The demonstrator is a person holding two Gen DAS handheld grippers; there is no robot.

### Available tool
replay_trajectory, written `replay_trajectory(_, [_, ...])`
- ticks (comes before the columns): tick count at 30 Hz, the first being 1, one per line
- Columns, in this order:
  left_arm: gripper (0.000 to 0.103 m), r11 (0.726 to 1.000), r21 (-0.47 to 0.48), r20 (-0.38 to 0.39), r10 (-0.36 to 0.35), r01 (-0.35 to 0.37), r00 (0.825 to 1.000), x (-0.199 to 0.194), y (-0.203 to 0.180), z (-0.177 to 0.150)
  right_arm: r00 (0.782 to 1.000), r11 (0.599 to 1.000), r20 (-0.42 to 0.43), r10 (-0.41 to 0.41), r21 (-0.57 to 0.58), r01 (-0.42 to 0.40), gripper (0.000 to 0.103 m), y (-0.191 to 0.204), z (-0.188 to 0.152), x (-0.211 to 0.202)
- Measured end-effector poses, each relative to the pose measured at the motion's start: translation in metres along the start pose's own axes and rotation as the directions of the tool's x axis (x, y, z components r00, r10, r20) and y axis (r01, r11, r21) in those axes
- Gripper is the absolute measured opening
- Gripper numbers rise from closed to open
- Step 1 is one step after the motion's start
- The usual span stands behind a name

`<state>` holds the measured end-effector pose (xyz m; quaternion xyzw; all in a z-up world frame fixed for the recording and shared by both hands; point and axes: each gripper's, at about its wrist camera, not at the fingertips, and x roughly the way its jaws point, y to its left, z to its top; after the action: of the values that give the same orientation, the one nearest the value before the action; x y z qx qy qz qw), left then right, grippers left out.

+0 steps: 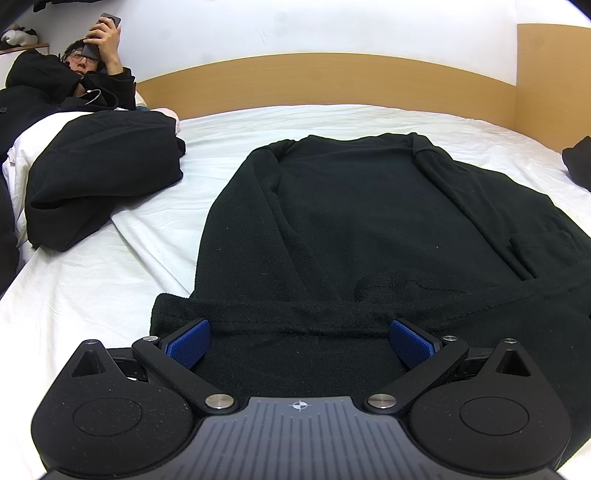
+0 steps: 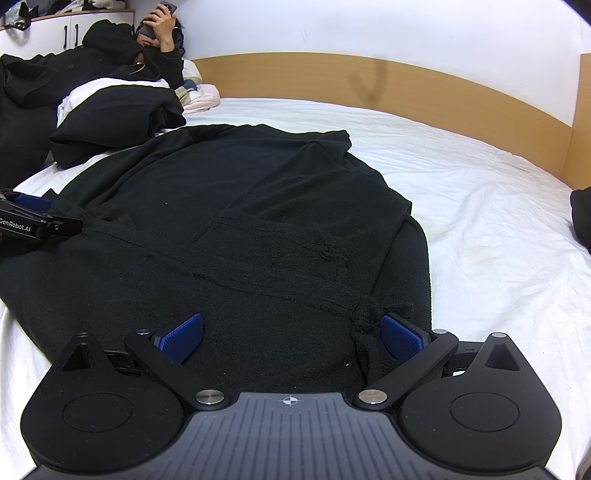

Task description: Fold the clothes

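Spreading wide over the near hem: blue fingertips (image 1: pixel 190 341) of the left gripper (image 1: pixel 300 341), gripping nothing, hovering at the near-left corner of the black fleece garment (image 1: pixel 369 229). Doing likewise at the near-right corner: right gripper (image 2: pixel 291 338), pads (image 2: pixel 400 341) fully apart and holding nothing, straddling a bunched knot of cloth beside the right pad. Whether the pads are touching the fleece cannot be told.

Lying flat along the middle of the white bedsheet (image 1: pixel 96 291), the garment, collar end pointing toward the wooden headboard (image 1: pixel 332 79), side panels already turned inward, a patch pocket showing on the right.

Risking, judging from here: pinching only the top layer at the hem, so the lower layers stay behind and the fold opens up; catching the sheet with the fleece; lifting the two corners unevenly and skewing the fold.

Crowding the far-left corner of the bed: a heap of black clothing (image 1: pixel 99 173) on a white pillow, and a reclining person (image 1: pixel 74 85) holding a phone (image 1: pixel 109 20). Peeking in at the right edge: another dark item (image 2: pixel 581 218). Neither blocking the path toward the headboard, though leaving little room to the left.
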<state>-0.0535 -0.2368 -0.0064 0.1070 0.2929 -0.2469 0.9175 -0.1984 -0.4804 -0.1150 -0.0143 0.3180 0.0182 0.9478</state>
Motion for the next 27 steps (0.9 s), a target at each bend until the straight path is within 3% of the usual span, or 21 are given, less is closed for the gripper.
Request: replay_trajectory(27, [0.103,1.0,0.002,0.002,0.007,-0.007,1.0,-0.0002,-0.0007,-0.0002,1.0,1.0,0.001,0.0,0.0,0.0,0.103,0.0003,-0.0005,-0.0007])
